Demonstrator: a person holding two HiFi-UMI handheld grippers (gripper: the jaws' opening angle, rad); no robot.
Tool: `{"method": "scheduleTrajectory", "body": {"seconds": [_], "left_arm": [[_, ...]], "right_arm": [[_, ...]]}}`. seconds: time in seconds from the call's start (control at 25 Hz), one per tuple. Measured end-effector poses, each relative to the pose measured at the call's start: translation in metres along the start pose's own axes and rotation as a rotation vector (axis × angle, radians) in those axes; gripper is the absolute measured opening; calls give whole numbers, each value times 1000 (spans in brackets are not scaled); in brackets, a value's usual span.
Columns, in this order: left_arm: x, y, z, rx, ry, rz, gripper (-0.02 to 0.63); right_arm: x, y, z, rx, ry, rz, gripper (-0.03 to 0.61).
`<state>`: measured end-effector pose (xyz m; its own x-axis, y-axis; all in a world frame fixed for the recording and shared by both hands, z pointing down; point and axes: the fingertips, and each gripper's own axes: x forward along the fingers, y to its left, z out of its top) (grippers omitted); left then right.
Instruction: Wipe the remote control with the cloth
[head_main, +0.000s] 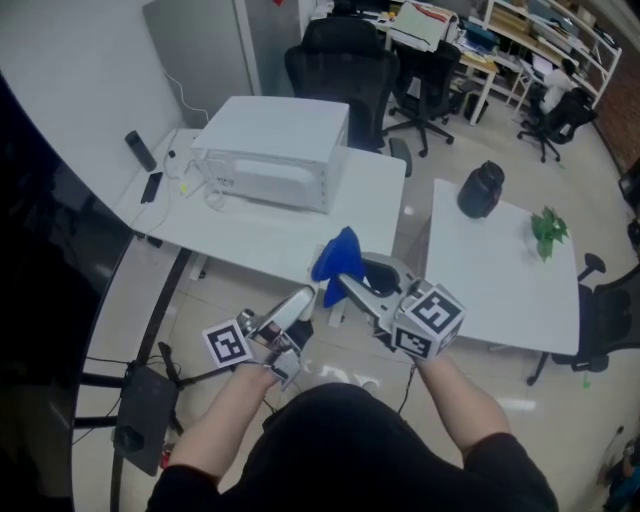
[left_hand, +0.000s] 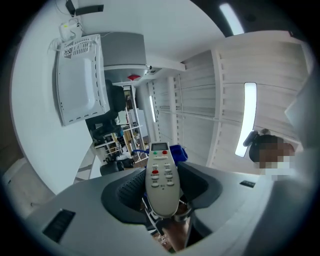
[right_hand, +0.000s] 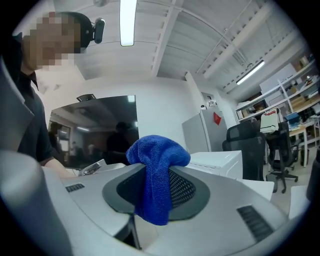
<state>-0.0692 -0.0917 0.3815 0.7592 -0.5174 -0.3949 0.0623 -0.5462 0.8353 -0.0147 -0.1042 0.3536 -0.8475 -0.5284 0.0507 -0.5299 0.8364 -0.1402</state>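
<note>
A light grey remote control (left_hand: 161, 180) with red and green buttons stands lengthwise between the jaws of my left gripper (left_hand: 162, 187), which is shut on it. In the head view the remote control (head_main: 288, 309) points up and to the right from the left gripper (head_main: 280, 325). My right gripper (right_hand: 157, 187) is shut on a blue cloth (right_hand: 157, 175) that drapes over both jaws. In the head view the cloth (head_main: 337, 260) bunches at the tip of the right gripper (head_main: 350, 285), just right of the remote's end, over the floor in front of the table.
A white table (head_main: 260, 235) carries a white microwave (head_main: 270, 150), a black handset (head_main: 140, 150) and cables. A second white table (head_main: 500, 270) at the right holds a black jar (head_main: 481, 189) and a small green plant (head_main: 549, 230). Office chairs (head_main: 345, 65) stand behind.
</note>
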Motion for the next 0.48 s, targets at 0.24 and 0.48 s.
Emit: {"method": "scheduleTrajectory", "body": {"seconds": [0.24,0.48], "left_arm": [[5,-4,37,17,-95,-13,202],[7,-7,11,-3,-3,-24,202]], "right_arm": [[8,57,-35,-24,91,148,124],[7,46,-35,-9,85,118,124]]}}
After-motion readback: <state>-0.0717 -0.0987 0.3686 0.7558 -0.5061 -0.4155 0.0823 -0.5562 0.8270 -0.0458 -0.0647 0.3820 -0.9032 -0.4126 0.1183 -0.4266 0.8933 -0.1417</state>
